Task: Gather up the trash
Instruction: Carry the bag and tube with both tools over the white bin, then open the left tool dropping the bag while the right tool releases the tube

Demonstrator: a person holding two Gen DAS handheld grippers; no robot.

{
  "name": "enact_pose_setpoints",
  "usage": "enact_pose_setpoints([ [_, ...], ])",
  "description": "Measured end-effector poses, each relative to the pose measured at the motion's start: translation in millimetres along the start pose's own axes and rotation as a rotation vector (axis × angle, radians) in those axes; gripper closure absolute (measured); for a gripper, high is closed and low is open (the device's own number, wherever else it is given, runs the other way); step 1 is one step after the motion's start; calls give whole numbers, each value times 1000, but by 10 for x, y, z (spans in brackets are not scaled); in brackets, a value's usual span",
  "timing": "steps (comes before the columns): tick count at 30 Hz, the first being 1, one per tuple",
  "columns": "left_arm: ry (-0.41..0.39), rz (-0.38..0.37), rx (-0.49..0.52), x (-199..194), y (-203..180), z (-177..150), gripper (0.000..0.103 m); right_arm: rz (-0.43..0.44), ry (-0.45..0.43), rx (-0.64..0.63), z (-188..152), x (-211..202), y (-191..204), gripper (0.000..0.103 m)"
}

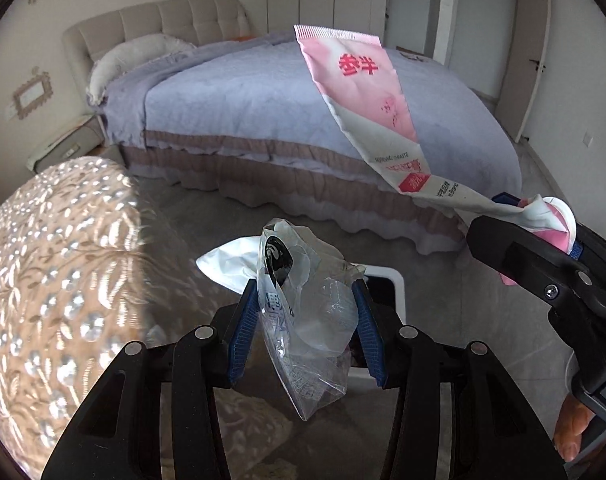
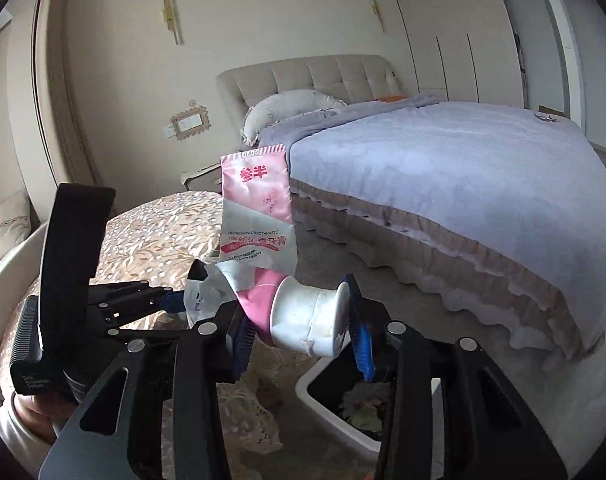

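Observation:
My left gripper [image 1: 307, 320] is shut on a crumpled clear plastic wrapper [image 1: 311, 344], and a white tissue [image 1: 227, 260] sticks out to its left. It hangs over a white bin [image 1: 393, 280] on the floor. My right gripper [image 2: 299, 320] is shut on the white cap end of a squeezed pink toothpaste tube [image 2: 255, 208], which stands upward. In the left wrist view, the right gripper [image 1: 543, 220] comes in from the right with the tube [image 1: 359, 80] slanting up. The right wrist view shows the left gripper [image 2: 179, 300] with the wrapper [image 2: 203, 292] close on the left, above the bin [image 2: 315, 384].
A bed [image 2: 463, 168] with a lilac cover and frilled skirt fills the far side. A round seat [image 1: 55, 264] with a shiny floral pattern stands close on the left. The bin holds some trash. Grey floor lies between bin and bed.

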State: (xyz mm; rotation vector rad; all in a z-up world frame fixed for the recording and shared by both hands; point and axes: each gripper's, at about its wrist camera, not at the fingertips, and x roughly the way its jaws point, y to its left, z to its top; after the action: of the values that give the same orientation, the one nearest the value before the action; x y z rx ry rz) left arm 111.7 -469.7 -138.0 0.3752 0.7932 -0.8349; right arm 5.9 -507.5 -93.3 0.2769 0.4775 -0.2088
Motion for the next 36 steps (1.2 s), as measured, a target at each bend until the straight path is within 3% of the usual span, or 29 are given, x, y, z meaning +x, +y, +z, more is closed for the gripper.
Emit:
enact_pose_setpoints([
  [8,115,-63,9,640,-183,38,56,-36,53,57,-160,298,-438,61],
  [17,179,-111,55,1225,-297,13,55,-46,130,103,-360,692,-770,61],
  [19,213,-113,55,1363,-302,-9,49,-49,146,116,-404,754,-828,61],
  [20,231,-125,52,1431,-311,-2,33,-53,152,120,-427,764,-837,61],
  [21,243,-135,46,1476,-304,-7,9,-56,159,124,-447,786,-859,61],
  [22,245,-131,43,1519,-292,-10,4,-59,166,129,-467,810,-876,61],
  [24,263,-114,59,1609,-277,-6,4,-65,184,140,-514,864,-916,61],
  [27,261,-59,90,1609,-288,-23,4,-71,204,149,-572,917,-950,61],
  [32,205,192,135,1385,-317,-82,4,-90,213,156,-624,1001,-996,61],
  [36,148,314,134,1231,-204,-34,5,-94,247,150,-708,1142,-980,61],
])
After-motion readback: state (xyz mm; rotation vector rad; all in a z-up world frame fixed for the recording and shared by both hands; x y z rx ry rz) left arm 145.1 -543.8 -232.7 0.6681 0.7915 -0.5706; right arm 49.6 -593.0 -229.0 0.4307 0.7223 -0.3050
